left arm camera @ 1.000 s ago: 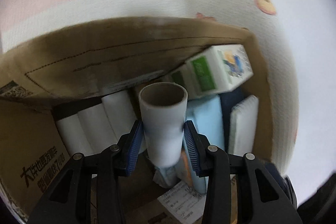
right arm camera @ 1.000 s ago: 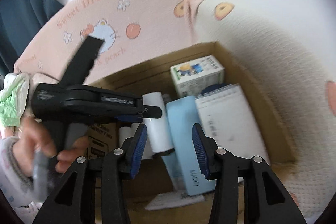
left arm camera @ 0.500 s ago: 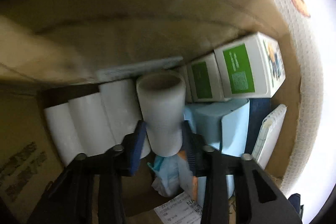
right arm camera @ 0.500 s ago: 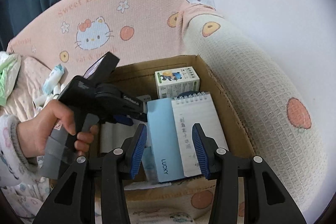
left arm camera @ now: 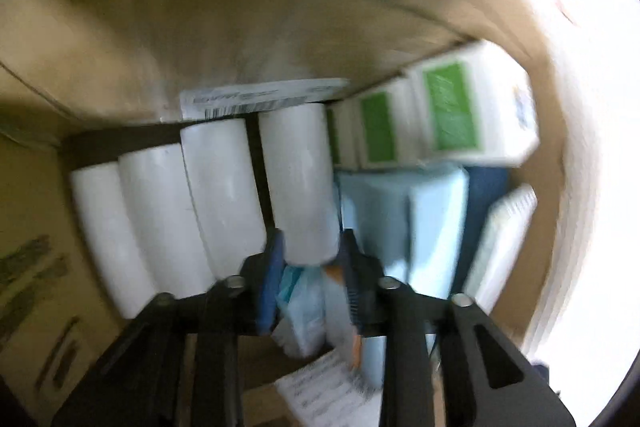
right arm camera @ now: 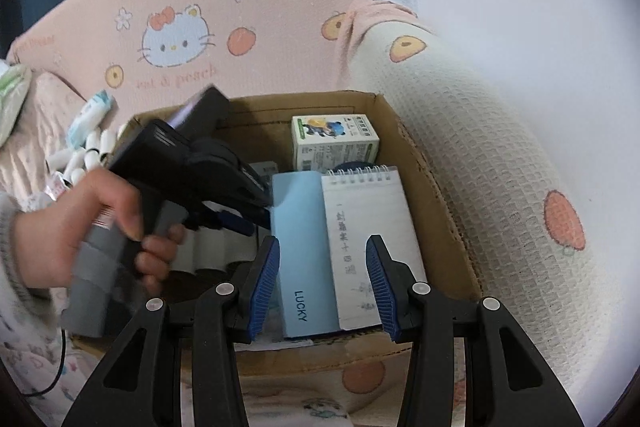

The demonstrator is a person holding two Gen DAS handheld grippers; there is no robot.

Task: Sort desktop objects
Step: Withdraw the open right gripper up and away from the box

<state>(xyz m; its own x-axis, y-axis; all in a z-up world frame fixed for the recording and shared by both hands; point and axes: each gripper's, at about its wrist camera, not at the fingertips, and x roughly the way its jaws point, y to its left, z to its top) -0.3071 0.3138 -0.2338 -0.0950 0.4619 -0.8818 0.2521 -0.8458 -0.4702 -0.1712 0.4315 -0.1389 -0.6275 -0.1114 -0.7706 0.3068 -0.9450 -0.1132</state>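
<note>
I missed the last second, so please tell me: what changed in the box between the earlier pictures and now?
The left gripper carried the white roll down into the cardboard box and laid it beside the other rolls; its jaws are now opening. The right gripper stayed empty above the notebook.

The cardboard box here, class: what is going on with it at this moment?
A person is sorting items into a cardboard box with two handheld grippers. The left gripper is down inside it, its jaws opening around a white roll laid beside three other white rolls. The right gripper hovers empty over the box, above a light blue case and a spiral notepad. Green-and-white cartons sit at the back.
</note>
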